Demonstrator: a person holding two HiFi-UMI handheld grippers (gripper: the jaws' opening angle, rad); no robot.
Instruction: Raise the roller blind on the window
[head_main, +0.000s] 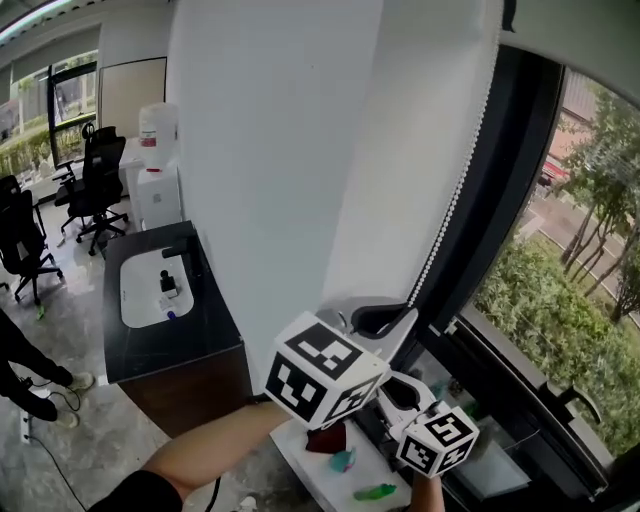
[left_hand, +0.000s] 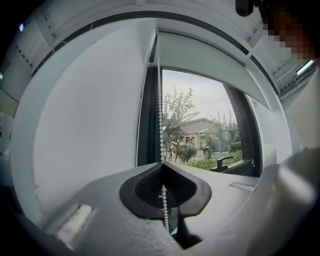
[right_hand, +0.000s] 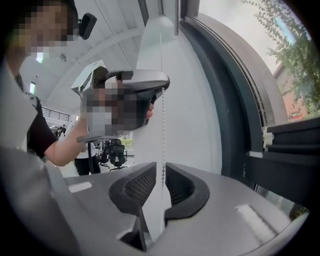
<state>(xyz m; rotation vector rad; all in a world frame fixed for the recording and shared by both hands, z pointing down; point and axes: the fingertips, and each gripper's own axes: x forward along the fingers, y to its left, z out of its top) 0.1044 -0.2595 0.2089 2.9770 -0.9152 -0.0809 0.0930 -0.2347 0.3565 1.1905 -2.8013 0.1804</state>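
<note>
The white roller blind (head_main: 420, 120) covers the upper window, and its bead chain (head_main: 450, 210) hangs down the dark frame at its right edge. My left gripper (head_main: 385, 318) is the upper one, and its pads are pinched shut on the bead chain (left_hand: 159, 100), which passes straight through the left gripper (left_hand: 162, 169). My right gripper (head_main: 398, 388) sits just below it. In the right gripper view the bead chain (right_hand: 162, 115) runs down between the right gripper (right_hand: 161, 174) jaws, which stand slightly apart with a gap on both sides. The left gripper (right_hand: 157, 92) shows above it.
The dark window frame (head_main: 520, 200) and a window handle (head_main: 575, 400) lie to the right. A white sill (head_main: 300, 450) below holds small coloured items. To the left stand a black desk (head_main: 210, 330), office chairs (head_main: 95, 185) and a water dispenser (head_main: 158, 160). A person's legs (head_main: 30, 370) are at far left.
</note>
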